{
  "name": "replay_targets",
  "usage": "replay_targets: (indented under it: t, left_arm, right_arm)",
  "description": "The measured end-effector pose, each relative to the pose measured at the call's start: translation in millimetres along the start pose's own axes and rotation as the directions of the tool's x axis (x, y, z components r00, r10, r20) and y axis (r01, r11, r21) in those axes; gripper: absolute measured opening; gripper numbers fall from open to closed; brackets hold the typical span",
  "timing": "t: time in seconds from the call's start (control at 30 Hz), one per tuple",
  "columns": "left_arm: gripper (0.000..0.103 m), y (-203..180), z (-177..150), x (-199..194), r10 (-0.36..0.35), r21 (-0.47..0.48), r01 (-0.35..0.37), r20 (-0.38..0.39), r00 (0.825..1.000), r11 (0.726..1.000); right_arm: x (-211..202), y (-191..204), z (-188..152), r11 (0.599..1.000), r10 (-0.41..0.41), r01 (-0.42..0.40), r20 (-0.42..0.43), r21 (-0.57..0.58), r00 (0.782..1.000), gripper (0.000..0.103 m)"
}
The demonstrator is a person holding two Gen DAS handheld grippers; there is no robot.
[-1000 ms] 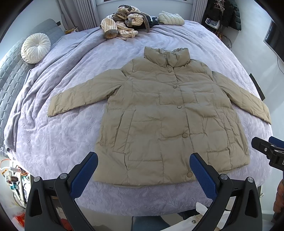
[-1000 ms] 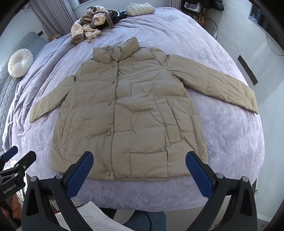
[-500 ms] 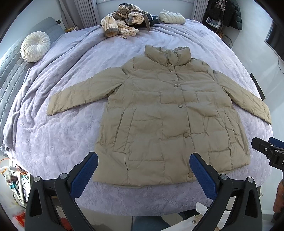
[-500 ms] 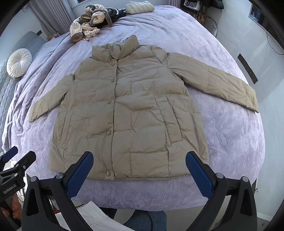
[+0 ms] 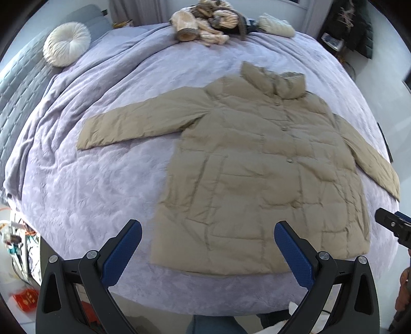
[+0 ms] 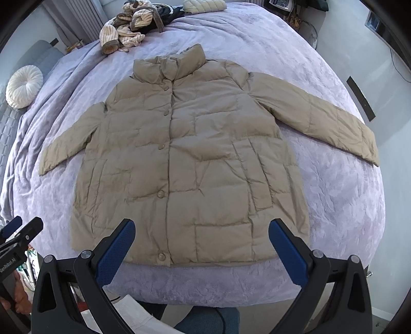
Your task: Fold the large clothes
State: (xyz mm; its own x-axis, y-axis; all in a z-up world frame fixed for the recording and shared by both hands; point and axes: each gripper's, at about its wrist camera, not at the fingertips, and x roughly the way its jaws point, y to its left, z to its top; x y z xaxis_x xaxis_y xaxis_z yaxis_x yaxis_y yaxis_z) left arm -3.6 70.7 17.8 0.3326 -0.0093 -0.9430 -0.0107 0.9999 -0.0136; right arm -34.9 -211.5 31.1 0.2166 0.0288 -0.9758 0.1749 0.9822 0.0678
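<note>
A: Closest to the lens, what are the hands holding?

B: 2 tools. The left gripper (image 5: 208,233) has its blue pads spread wide and holds nothing; it hovers over the near edge of the bed (image 5: 84,195). The right gripper (image 6: 201,232) is spread the same way, also with nothing between its pads. Each one shows at the edge of the other's view.

A: And just past them?

B: The padded jacket (image 6: 185,159) – beige, quilted, buttoned up the front – lies flat and face up on the lilac bedspread (image 6: 341,200). Its hem is nearest, just beyond the pads, close to the foot edge of the bed. 4 buttons show down the placket in the right wrist view.

A: The sleeves?

B: Both spread outward. The left sleeve (image 5: 138,123) angles away from the body across bare bedspread; the right sleeve (image 6: 321,118) reaches toward the far right edge of the bed.

A: Farther on?

B: The collar (image 6: 169,68) stands up at the far end of the jacket. Beyond it, well apart, a heap of striped clothes (image 6: 125,28) sits near the head of the bed, with a pale quilted bundle (image 5: 276,24) beside it. A round white cushion (image 5: 66,43) rests at the far left – against a grey headboard (image 5: 15,84).
</note>
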Motion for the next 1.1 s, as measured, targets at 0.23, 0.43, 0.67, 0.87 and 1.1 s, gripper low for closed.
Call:
replay_targets:
  t: [0.23, 0.43, 0.67, 0.87, 1.1]
  left_arm:
    - [0.103, 51, 15, 30, -0.024, -0.071, 0.020, -0.043, 0.999, 0.997]
    - [0.103, 105, 32, 72, -0.022, -0.141, 0.010, -0.081, 0.996, 0.990]
    - [0.103, 180, 61, 129, -0.082, -0.265, 0.061, -0.069, 0.994, 0.962]
    - [0.103, 255, 96, 190, -0.137, -0.462, 0.133, 0.024, 0.990, 0.877]
    - [0.103, 299, 117, 258, -0.205, -0.604, 0.224, 0.102, 0.973, 0.764]
  right_arm:
    - [16, 46, 24, 0.998, 0.037, -0.040, -0.051, -0.045, 0.998, 0.103]
    - [42, 105, 39, 0.990, 0.054, -0.064, -0.080, -0.127, 0.995, 0.103]
    - [96, 187, 63, 0.970, 0.067, -0.101, -0.156, -0.220, 0.985, 0.103]
    - [143, 243, 103, 0.953, 0.089, -0.118, -0.115, -0.280, 0.989, 0.103]
    - [195, 275, 153, 0.954, 0.159, -0.169, -0.060, -0.248, 0.986, 0.080]
